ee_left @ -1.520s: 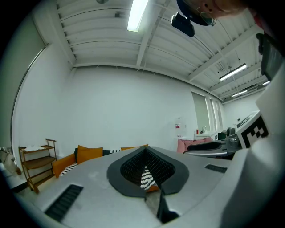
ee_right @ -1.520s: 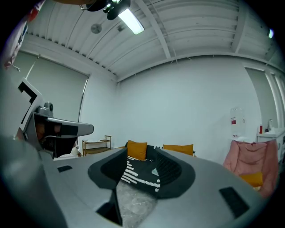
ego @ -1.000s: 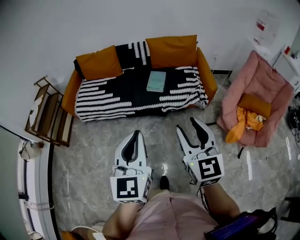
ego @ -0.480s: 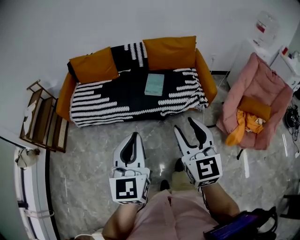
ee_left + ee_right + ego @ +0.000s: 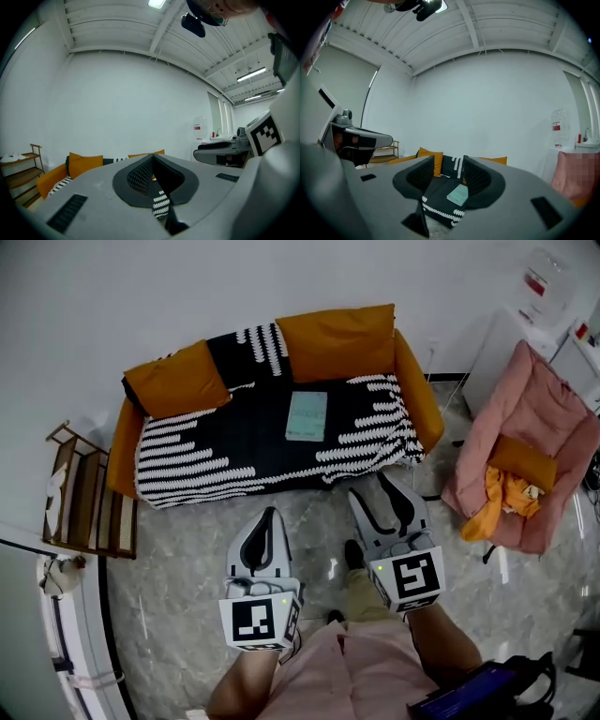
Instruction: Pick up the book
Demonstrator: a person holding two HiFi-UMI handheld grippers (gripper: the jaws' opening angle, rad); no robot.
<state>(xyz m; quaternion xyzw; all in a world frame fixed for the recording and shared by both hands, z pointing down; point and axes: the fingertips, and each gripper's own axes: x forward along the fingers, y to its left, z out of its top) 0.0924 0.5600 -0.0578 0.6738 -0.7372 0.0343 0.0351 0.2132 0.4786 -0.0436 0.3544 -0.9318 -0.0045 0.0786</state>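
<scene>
The pale green book (image 5: pixel 307 415) lies flat on the striped blanket (image 5: pixel 234 442) over the orange sofa (image 5: pixel 420 395), far from both grippers. The left gripper (image 5: pixel 270 515) is held near the person, its jaws closed on nothing. The right gripper (image 5: pixel 375 491) beside it has its jaws open and empty, with the book visible far beyond the gap.
</scene>
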